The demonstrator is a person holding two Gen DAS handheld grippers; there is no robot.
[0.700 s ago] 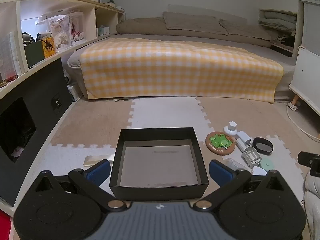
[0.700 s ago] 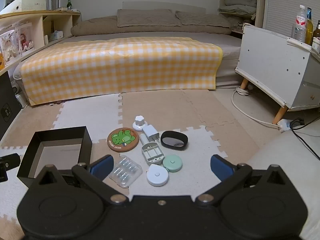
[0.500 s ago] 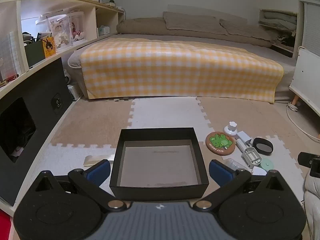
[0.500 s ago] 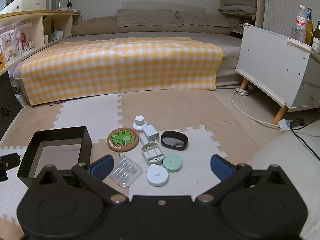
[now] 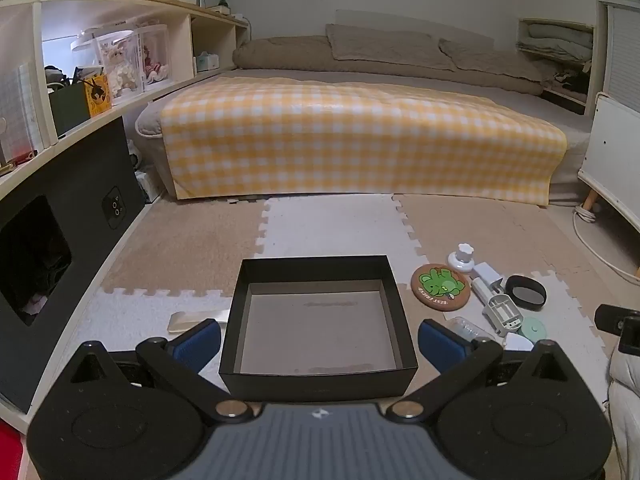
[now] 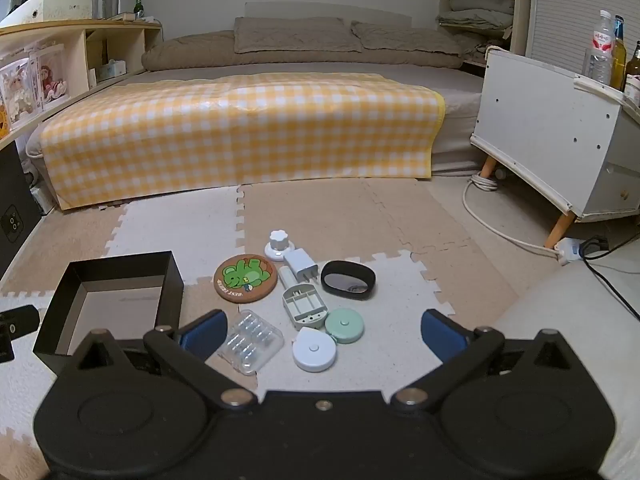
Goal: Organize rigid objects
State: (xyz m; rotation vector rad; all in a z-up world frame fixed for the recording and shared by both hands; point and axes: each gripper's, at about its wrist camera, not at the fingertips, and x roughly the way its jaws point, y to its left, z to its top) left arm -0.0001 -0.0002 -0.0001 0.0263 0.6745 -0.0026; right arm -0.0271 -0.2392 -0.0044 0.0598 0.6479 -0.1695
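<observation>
Both claws wide open, holding nothing. Left claw [image 5: 319,338] hovers at the empty black box [image 5: 320,376]; right claw [image 6: 323,330] faces the clutter beside it. I'd grab the clear case [image 6: 251,340] first, squeezing its long sides.

Bare foam mat [image 6: 384,332] lies open right of the black box [image 6: 172,280], past the clutter. Beside the box, the coaster [image 6: 245,278] and clear case [image 6: 251,340] crowd the way. Beyond it, floor runs clear to the bed [image 6: 240,136].
</observation>
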